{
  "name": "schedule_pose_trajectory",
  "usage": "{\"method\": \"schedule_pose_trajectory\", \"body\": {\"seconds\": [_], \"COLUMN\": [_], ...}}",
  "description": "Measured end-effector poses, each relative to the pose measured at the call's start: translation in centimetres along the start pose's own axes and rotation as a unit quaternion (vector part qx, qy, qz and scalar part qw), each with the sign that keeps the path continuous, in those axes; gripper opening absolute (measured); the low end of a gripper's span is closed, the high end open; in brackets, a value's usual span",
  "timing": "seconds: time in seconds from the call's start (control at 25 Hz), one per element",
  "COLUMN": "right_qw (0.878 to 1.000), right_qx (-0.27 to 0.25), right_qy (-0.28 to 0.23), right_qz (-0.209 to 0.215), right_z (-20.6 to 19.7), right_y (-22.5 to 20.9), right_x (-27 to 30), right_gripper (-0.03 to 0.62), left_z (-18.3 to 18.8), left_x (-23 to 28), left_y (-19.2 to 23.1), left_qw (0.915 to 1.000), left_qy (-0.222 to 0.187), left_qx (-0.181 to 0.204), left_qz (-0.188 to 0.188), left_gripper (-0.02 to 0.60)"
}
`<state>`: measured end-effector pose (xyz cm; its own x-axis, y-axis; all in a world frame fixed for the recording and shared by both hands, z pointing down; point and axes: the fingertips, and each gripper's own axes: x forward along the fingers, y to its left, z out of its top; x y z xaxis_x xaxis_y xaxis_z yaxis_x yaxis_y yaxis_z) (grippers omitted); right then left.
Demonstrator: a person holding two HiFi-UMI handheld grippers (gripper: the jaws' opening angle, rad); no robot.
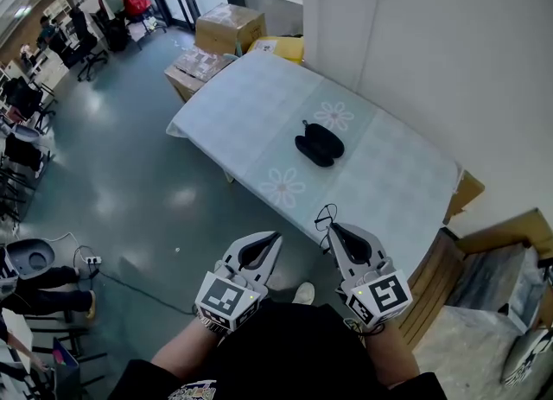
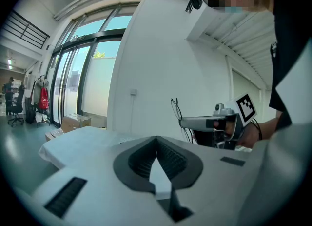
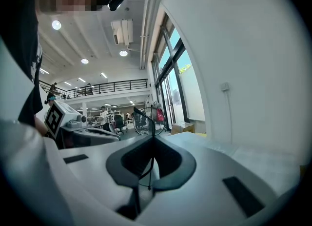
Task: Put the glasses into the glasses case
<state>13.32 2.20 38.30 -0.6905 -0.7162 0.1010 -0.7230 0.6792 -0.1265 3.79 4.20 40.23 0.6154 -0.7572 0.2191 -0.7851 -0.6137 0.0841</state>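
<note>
My left hand-held gripper (image 1: 275, 238) is held short of the near edge of the table (image 1: 389, 174), above the floor. In the left gripper view its jaws (image 2: 156, 138) are clenched tip to tip, with nothing between them. Its marker cube (image 1: 226, 296) carries a square black-and-white code pattern facing up. On the table, near the middle of the pale cloth and between two printed flower motifs, lies the black glasses case (image 1: 318, 145), well apart from both hand-held grippers. Whether its lid is open cannot be determined. My right hand-held gripper (image 1: 330, 227) is held at the table's near edge. In the right gripper view its jaws (image 3: 152, 137) are clamped on the glasses (image 3: 153, 122), a thin black wire frame that stands up from the tips. In the head view, the glasses (image 1: 326, 215) project just beyond the tips, over the cloth. The right marker cube (image 1: 380, 295) shows a similar code pattern.
</note>
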Motion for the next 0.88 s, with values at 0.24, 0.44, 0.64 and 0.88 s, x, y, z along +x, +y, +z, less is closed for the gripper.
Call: {"method": "schedule_pose_trajectory", "body": {"seconds": [0.24,0.44,0.64,0.88], "right_qw": [1.000,1.000,1.000,1.000], "right_qx": [0.005,0.007,0.008,0.006], "right_qy": [0.009,0.015,0.020,0.027], "right_qz": [0.004,0.001,-0.003,-0.009], "right_z": [-0.7,-0.6,-0.5,-0.4], "right_y": [0.7,1.3,2.3,4.0], "right_x": [1.0,2.4,4.3,6.7], "right_gripper": [0.029,0.029,0.029,0.029], "left_z": [-0.2,-0.3,-0.1,0.0], "left_x": [-0.5,-0.8,-1.3,-2.2], "left_y": [1.0,2.2,4.2,6.7], "left_qw": [1.0000,0.9999,0.9998,0.9995], "left_qy": [0.001,0.005,0.004,0.002], "left_qx": [-0.006,-0.006,-0.010,-0.012], "left_qz": [0.003,-0.007,-0.016,-0.030], "left_gripper": [0.028,0.028,0.028,0.028]}}
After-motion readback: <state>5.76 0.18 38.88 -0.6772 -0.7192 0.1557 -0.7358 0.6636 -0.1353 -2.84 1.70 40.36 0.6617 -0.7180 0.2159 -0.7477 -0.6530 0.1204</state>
